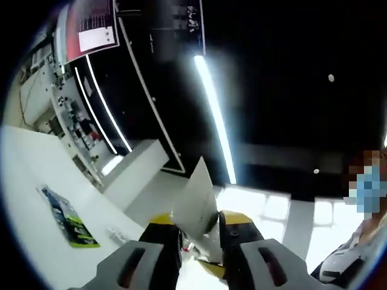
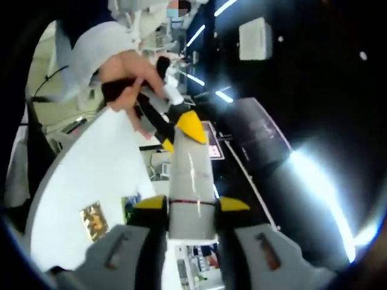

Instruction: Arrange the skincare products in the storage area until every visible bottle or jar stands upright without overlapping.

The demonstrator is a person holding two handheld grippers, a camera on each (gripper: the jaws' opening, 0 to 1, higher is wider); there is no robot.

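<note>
- Right gripper (image 2: 192, 220) clamps a white tube (image 2: 191, 187) at 1 end.
- Left gripper (image 2: 181, 134) pinches its far tip, held aloft above the white table (image 2: 97, 175).
- Risk: opposing pulls could twist it free.

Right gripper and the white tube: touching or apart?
Touching. In the right gripper view the right gripper has both yellow-tipped jaws pressed against the sides of the white tube, with no gap visible on either side.
</note>
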